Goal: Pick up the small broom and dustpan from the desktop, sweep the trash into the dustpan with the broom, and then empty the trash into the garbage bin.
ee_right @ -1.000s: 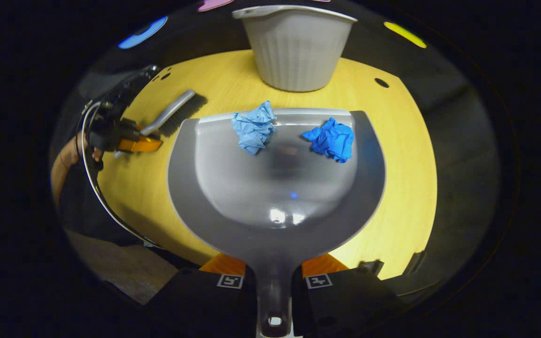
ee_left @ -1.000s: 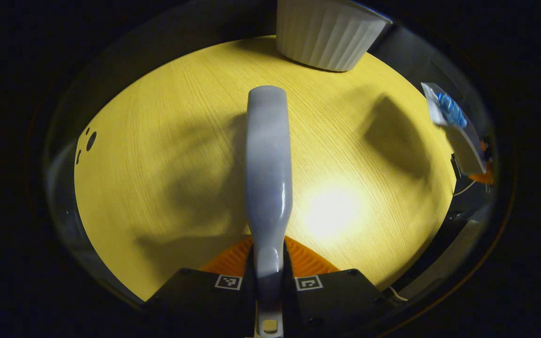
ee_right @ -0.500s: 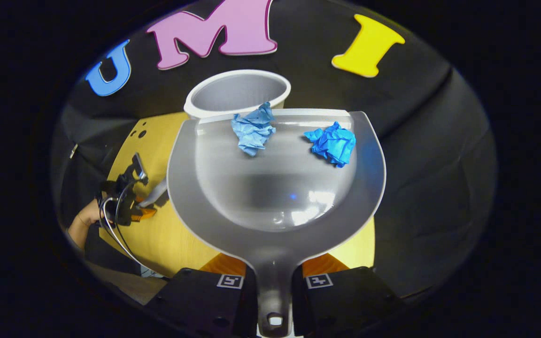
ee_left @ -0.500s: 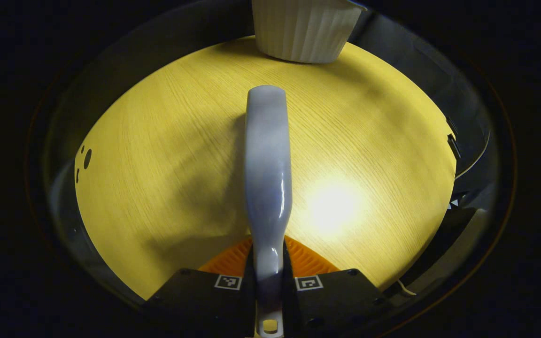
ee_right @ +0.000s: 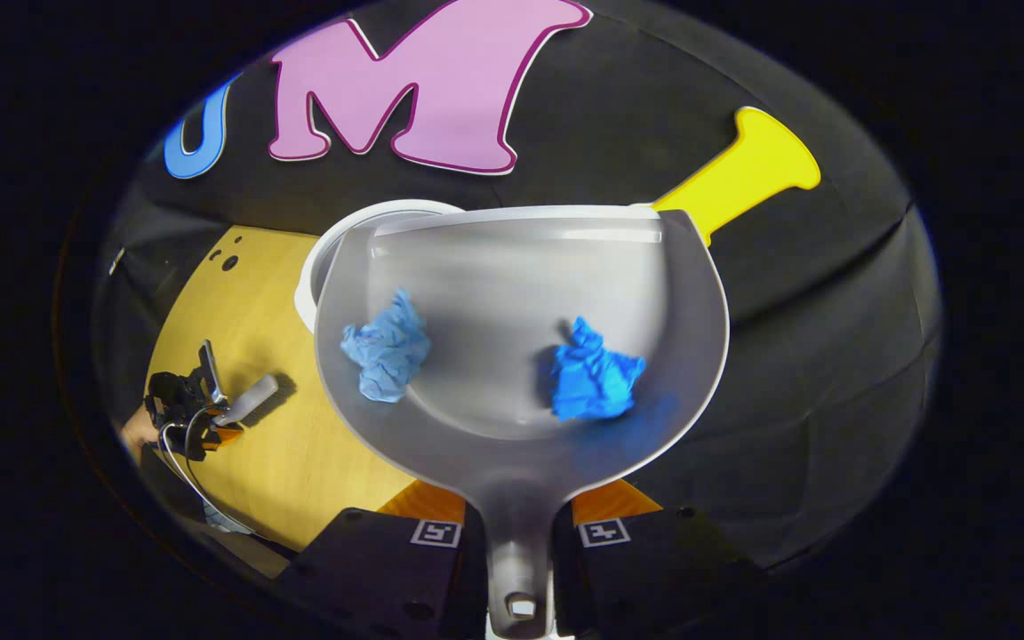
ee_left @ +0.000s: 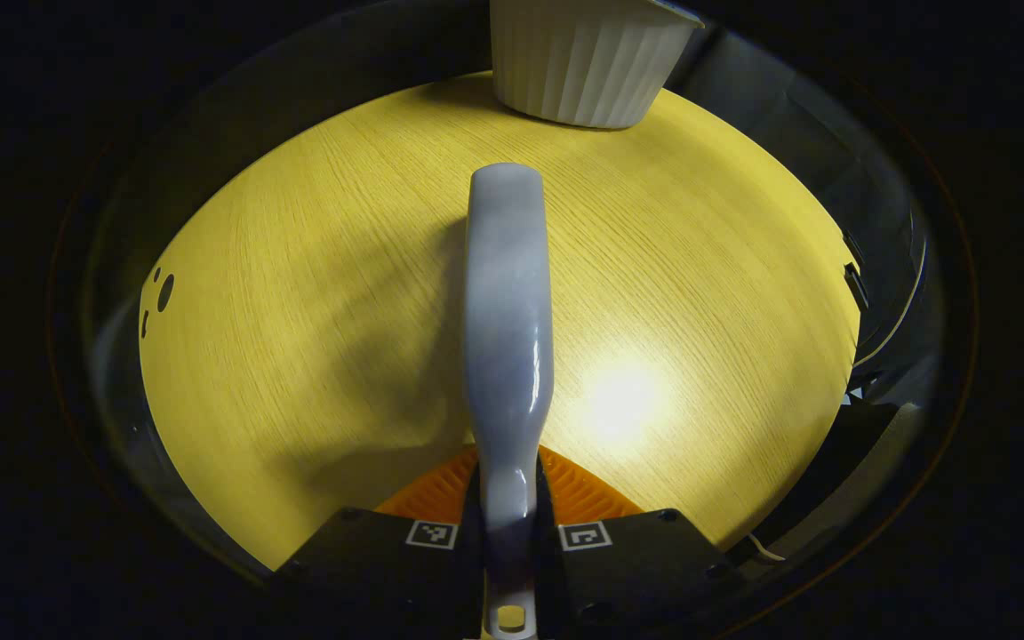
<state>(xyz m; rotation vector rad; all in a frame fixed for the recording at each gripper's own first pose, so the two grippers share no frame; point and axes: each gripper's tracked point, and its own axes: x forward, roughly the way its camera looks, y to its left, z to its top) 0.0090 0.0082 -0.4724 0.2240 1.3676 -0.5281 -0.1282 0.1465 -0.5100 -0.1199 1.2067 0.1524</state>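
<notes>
My left gripper (ee_left: 508, 533) is shut on the grey handle of the small broom (ee_left: 508, 311), which points forward low over the yellow tabletop (ee_left: 299, 311). My right gripper (ee_right: 519, 533) is shut on the handle of the grey dustpan (ee_right: 512, 258), held high in the air. A pale blue paper wad (ee_right: 386, 348) and a deeper blue wad (ee_right: 592, 375) lie in the pan's bowl. The white ribbed garbage bin (ee_left: 583, 62) stands at the table's far edge. Its rim (ee_right: 327, 244) shows behind the pan's left side.
In the right gripper view, far down on the left, a hand holds the other gripper (ee_right: 185, 411) with the broom (ee_right: 248, 400) over the table (ee_right: 290, 444). Small holes (ee_left: 164, 292) mark the tabletop near its left edge.
The dustpan has risen from the table to above the bin's height. Both paper wads have slid from the front lip back into the bowl. The broom has hardly moved.
</notes>
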